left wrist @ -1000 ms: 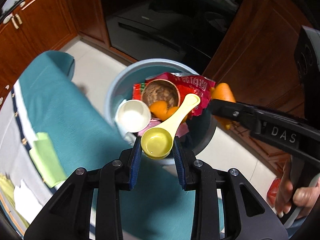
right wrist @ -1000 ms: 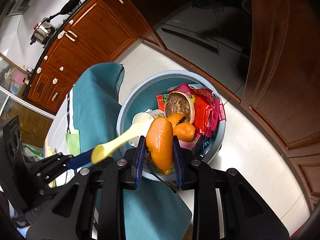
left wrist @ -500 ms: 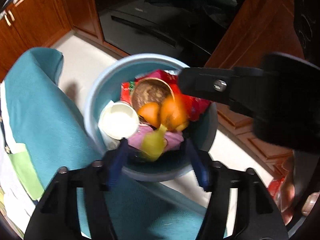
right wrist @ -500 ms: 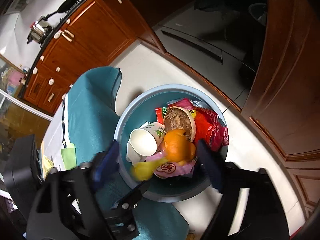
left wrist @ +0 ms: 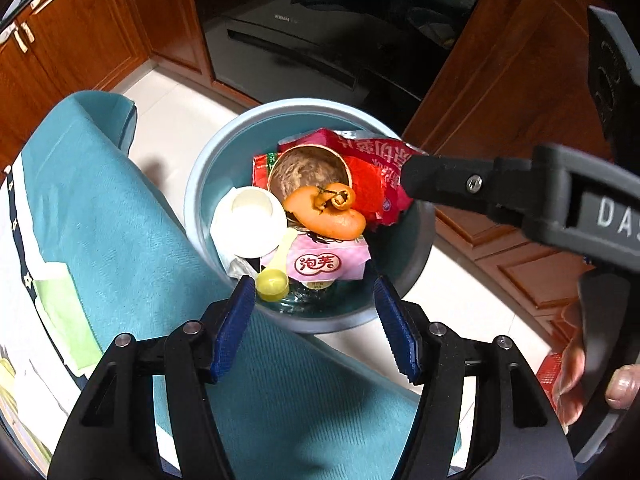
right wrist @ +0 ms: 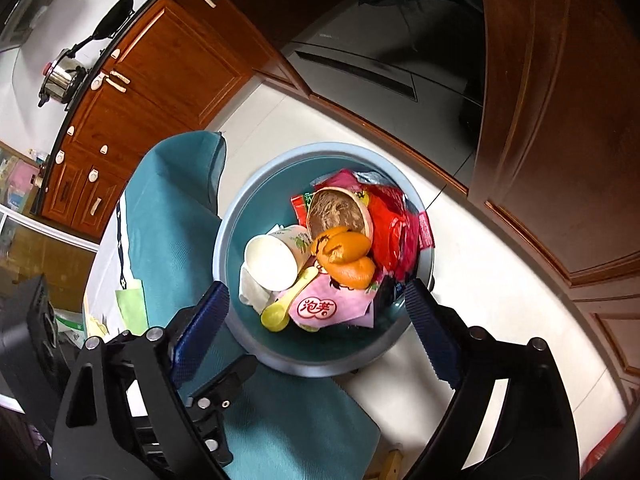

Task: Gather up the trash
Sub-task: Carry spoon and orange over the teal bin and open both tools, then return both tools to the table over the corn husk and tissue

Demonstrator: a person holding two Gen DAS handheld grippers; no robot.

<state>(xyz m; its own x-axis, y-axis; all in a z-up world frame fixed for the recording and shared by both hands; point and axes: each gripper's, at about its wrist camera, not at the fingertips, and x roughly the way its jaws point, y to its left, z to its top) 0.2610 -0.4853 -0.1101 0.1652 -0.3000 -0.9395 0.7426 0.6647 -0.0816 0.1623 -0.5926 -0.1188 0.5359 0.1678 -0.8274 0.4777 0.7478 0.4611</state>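
I see the blue bin [left wrist: 208,184] on the floor against the teal cloth [left wrist: 100,208], below both claws. My right gripper [right wrist: 316,312] has just been opening and stands wide, empty; my left gripper [left wrist: 314,320] gapes, empty too. Orange peel [left wrist: 332,216] tops the bin's heap; the yellow scoop [left wrist: 274,276] lies at its near wall, handle partly under the pink packet [left wrist: 328,260].

Both my views are sharp and evenly lit, no motion blur. Bright light glares off the white floor [right wrist: 492,280], the dark oven door [left wrist: 320,40] reflects dimly, and fisheye curvature bends the cabinets [right wrist: 160,80] into black corners.
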